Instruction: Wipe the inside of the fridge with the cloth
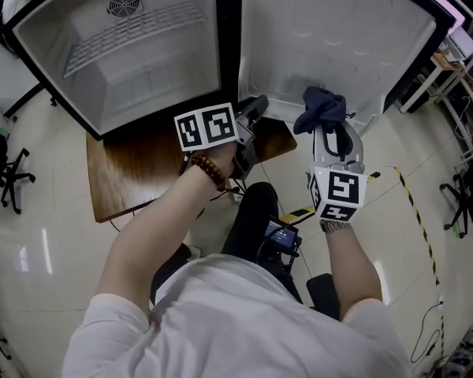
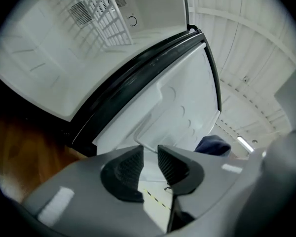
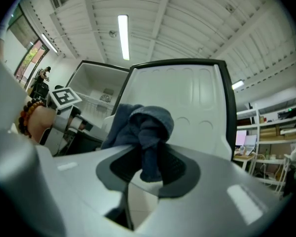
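Right tongs [image 3: 149,164] clamped on a crumpled dark blue cloth [image 3: 147,127]. Left tongs [image 2: 150,157] empty, only a narrow gap.

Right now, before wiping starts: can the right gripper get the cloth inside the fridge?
Probably yes: the door stands wide open, the fridge holds only a shelf, and the right gripper grips the cloth nearby.

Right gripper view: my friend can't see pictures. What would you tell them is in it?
The right tool pinches a bunched dark blue cloth between its jaws, right in the middle. Behind it stands the open white fridge door, with the white inside of the fridge further left and strip lights above.
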### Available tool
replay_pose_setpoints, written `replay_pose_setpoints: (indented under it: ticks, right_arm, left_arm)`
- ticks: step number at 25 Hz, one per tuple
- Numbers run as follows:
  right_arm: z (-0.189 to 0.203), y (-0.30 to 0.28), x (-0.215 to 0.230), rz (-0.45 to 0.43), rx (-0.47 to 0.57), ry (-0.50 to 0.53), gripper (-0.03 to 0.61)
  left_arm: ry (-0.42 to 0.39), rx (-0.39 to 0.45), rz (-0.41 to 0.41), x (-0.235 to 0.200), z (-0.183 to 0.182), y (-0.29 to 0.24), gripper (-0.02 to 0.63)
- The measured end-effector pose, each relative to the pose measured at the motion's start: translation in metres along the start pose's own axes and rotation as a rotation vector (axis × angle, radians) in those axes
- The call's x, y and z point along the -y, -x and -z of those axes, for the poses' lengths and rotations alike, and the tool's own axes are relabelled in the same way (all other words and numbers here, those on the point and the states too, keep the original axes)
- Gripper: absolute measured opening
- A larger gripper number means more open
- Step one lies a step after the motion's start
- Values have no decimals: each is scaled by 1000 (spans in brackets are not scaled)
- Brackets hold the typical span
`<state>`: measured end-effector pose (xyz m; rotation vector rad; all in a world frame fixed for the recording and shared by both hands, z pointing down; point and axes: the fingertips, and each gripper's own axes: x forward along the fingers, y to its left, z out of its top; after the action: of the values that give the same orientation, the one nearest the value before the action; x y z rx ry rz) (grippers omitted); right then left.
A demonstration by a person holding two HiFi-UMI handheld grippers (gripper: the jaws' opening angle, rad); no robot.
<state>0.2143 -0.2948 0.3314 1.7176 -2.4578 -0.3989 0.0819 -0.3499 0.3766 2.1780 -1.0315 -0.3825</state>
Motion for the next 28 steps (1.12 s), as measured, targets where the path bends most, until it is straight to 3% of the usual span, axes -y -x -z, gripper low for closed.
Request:
replay_pose_setpoints:
  ticks: [14, 24, 25, 26, 28]
  right_arm:
    - [32, 6, -56, -101, -35, 29, 103]
    - [33, -59, -90, -155, -140, 27, 103]
    - [30, -67, -95, -159, -144, 22, 103]
    - [28, -75, -99, -163, -147, 16, 103]
    - [26, -88, -107, -170, -157, 6, 103]
  left_arm:
    - [-131, 18, 68, 33, -10, 26, 75]
    - [-161, 26, 63, 49, -37, 20, 58]
    - [-160, 25, 56, 49, -38, 20, 52]
    - [-161, 27, 50, 49, -39, 21, 6]
    - [-163, 32, 44, 48, -43, 22, 3]
